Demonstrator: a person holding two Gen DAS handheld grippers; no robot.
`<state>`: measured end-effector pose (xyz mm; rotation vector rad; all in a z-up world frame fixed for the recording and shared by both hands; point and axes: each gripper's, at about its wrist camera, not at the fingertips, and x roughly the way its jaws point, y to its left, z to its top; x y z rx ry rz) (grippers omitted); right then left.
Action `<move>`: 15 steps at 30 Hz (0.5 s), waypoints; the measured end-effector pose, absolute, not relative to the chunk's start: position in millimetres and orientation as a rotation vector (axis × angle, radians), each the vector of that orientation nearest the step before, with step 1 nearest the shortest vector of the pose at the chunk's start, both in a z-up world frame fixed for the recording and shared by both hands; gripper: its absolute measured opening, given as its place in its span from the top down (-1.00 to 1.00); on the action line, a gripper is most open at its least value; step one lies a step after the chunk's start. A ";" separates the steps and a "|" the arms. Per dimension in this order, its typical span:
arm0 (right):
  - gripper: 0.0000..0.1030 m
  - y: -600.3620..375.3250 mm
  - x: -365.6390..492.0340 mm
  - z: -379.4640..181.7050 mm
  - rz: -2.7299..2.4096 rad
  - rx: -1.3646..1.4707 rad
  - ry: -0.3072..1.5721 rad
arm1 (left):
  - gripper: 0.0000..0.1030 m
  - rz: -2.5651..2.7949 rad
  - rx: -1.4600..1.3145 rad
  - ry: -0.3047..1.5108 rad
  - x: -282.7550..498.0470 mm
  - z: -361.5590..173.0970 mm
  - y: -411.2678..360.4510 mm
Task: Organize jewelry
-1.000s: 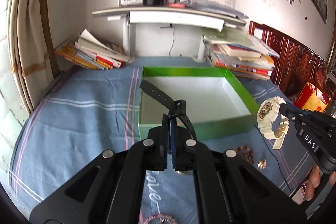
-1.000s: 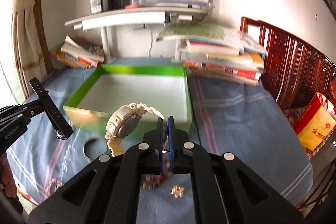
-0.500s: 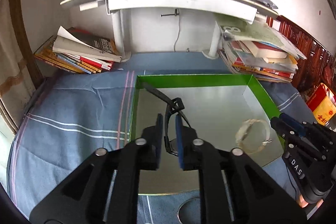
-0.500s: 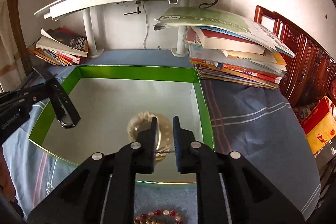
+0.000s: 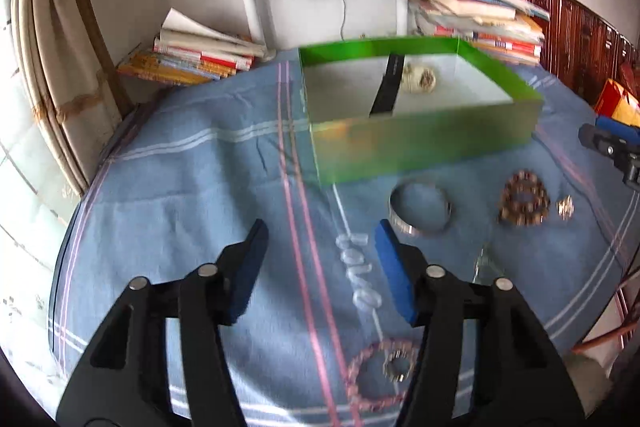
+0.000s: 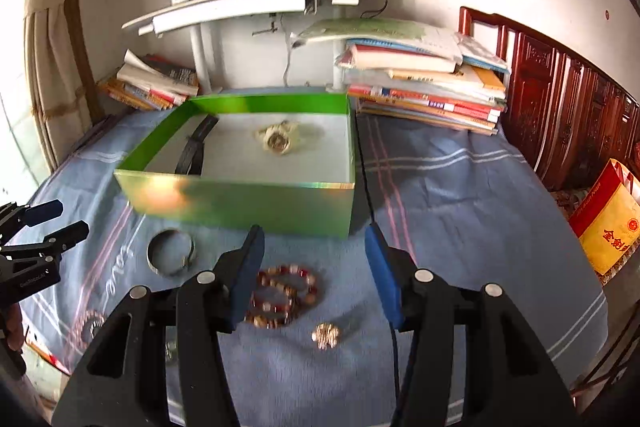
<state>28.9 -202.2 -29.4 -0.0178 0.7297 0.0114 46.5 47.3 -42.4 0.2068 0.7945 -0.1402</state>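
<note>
A green box [image 5: 424, 143] [image 6: 240, 201] sits on the blue cloth. Inside lie a black watch [image 5: 390, 87] [image 6: 196, 147] and a cream watch [image 5: 418, 79] [image 6: 278, 139]. My left gripper [image 5: 320, 259] is open and empty, above the cloth in front of the box; it also shows in the right wrist view [image 6: 52, 223]. My right gripper [image 6: 312, 271] is open and empty over a red bead bracelet [image 6: 282, 295] [image 5: 522, 203]. A silver bangle [image 5: 420, 211] [image 6: 172, 253], a gold ornament [image 6: 326, 335] [image 5: 566, 207] and a pink bead bracelet [image 5: 380, 375] [image 6: 90, 325] lie on the cloth.
Stacks of books [image 6: 424, 83] [image 5: 192, 55] stand behind the box under a white shelf [image 6: 256, 7]. A dark wooden headboard [image 6: 560, 103] is at the right. A red and yellow bag [image 6: 608, 223] sits at the right edge. A curtain [image 5: 52, 67] hangs at left.
Both grippers have opened, left the watches lying in the green box, and drawn back out over the cloth in front of it.
</note>
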 end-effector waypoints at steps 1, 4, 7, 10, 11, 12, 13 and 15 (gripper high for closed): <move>-0.01 -200.4 29.0 -38.9 -0.010 -0.034 0.759 | 0.12 -0.141 0.207 0.815 39.5 -48.0 51.3; -0.01 -200.7 28.7 -58.7 -0.005 -0.004 0.819 | 0.11 -0.150 0.209 0.847 18.1 -57.7 61.2; -0.01 -194.9 24.6 -64.6 0.024 0.011 0.839 | 0.11 -0.191 0.261 0.864 3.8 -63.2 60.5; -0.01 -183.1 21.4 -65.1 0.068 0.006 0.841 | 0.13 -0.230 0.333 0.883 -3.3 -72.9 51.2; -0.01 -177.3 20.3 -65.3 0.092 0.002 0.842 | 0.13 -0.243 0.344 0.891 -4.0 -76.3 48.1; -0.01 -172.7 19.6 -65.4 0.112 -0.004 0.843 | 0.13 -0.255 0.347 0.901 -3.4 -79.8 45.4; -0.01 -167.0 19.4 -66.5 0.134 -0.011 0.845 | 0.13 -0.258 0.344 0.911 -1.4 -83.0 44.2; -0.01 -158.1 20.9 -70.1 0.160 -0.028 0.856 | 0.11 -0.261 0.326 0.912 3.4 -86.4 43.0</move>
